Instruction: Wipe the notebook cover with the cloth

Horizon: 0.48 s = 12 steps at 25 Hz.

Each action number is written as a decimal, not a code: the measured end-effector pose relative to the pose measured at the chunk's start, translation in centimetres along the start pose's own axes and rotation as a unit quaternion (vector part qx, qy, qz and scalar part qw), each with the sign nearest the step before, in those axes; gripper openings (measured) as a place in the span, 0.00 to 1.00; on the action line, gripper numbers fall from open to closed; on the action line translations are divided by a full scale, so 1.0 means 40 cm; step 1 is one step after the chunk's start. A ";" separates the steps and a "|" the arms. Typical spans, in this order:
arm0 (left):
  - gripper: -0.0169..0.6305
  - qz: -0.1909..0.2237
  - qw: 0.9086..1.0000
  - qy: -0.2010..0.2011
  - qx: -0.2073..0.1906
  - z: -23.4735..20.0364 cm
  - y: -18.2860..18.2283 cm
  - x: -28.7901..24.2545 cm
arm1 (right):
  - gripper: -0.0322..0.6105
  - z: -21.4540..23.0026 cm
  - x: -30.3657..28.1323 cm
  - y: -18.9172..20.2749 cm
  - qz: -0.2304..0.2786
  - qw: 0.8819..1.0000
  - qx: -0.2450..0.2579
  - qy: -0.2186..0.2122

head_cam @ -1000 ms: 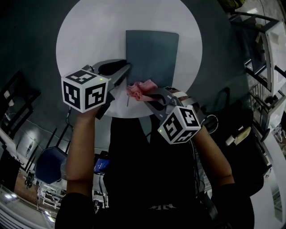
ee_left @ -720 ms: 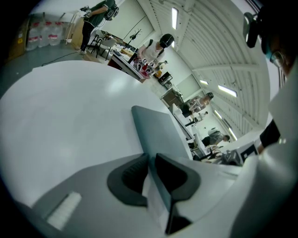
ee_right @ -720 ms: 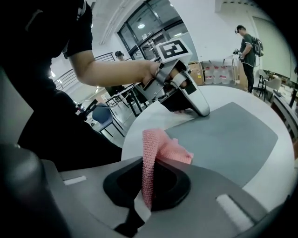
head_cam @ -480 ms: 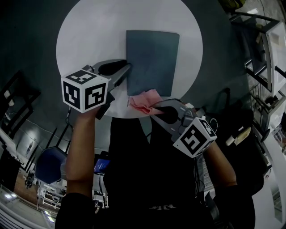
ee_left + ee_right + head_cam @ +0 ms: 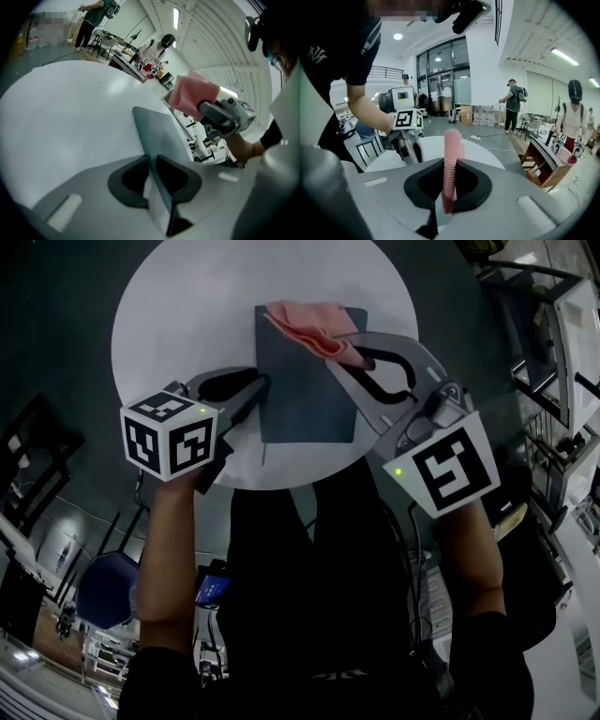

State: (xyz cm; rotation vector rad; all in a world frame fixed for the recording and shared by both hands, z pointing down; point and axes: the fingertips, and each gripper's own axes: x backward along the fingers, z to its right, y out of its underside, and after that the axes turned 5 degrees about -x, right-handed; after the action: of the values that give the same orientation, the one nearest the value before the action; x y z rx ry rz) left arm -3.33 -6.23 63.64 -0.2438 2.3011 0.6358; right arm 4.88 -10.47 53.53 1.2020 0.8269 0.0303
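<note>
Pinching the pink cloth (image 5: 309, 322), the right gripper (image 5: 352, 352) is holding it at the far end of the notebook (image 5: 305, 390) on the white table (image 5: 178, 306). The cover's length is stretching back toward the person, and the left gripper (image 5: 255, 392) is clamping its left edge.

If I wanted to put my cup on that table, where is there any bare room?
The round white table is bare left of the dark grey notebook, beyond the left gripper, and along its far rim past the pink cloth. Crowded: the near edge and right side, under the right gripper.
</note>
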 end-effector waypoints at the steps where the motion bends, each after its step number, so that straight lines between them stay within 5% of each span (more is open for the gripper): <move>1: 0.11 0.000 1.000 0.000 0.000 0.000 0.000 -0.001 | 0.07 0.027 -0.014 0.010 -0.010 1.000 -0.007 0.013; 12: 0.11 0.000 1.000 0.001 0.001 0.000 0.001 -0.005 | 0.07 0.107 -0.137 0.163 -0.066 0.997 0.029 0.021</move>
State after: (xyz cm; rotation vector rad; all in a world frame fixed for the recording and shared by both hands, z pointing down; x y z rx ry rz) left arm -3.22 -6.19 63.79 -0.2452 2.3039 0.6338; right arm 6.00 -13.72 62.43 1.2030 0.9478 -0.0776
